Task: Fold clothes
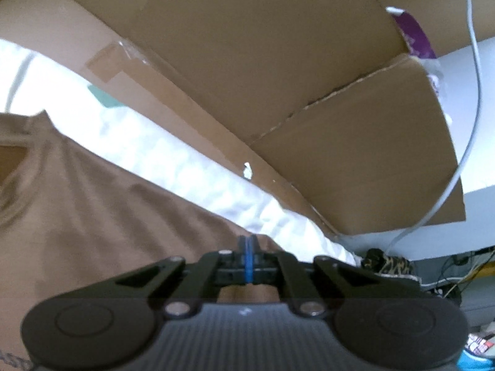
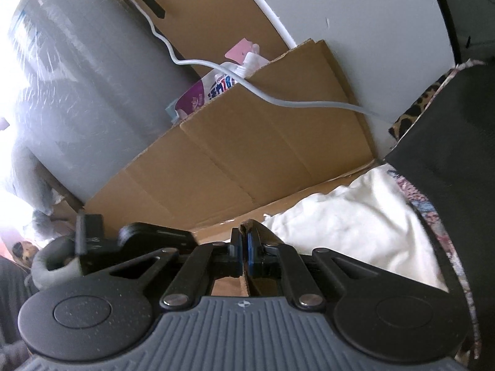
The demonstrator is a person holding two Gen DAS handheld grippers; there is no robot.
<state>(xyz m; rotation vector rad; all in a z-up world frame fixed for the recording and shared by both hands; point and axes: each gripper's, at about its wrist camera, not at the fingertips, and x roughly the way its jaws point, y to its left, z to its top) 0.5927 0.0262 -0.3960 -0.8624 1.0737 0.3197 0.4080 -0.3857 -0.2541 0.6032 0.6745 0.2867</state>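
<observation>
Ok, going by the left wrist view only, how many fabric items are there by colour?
Brown fabric T-shirt: 1
White crumpled bedsheet: 1
Leopard-print cloth: 1
Total: 3

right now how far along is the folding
Early. Done: the brown shirt lies spread on the white sheet. In hand: the left tool is shut on its edge, and the right tool is shut on a brown edge too. No finished fold is visible; all folds remain.
</observation>
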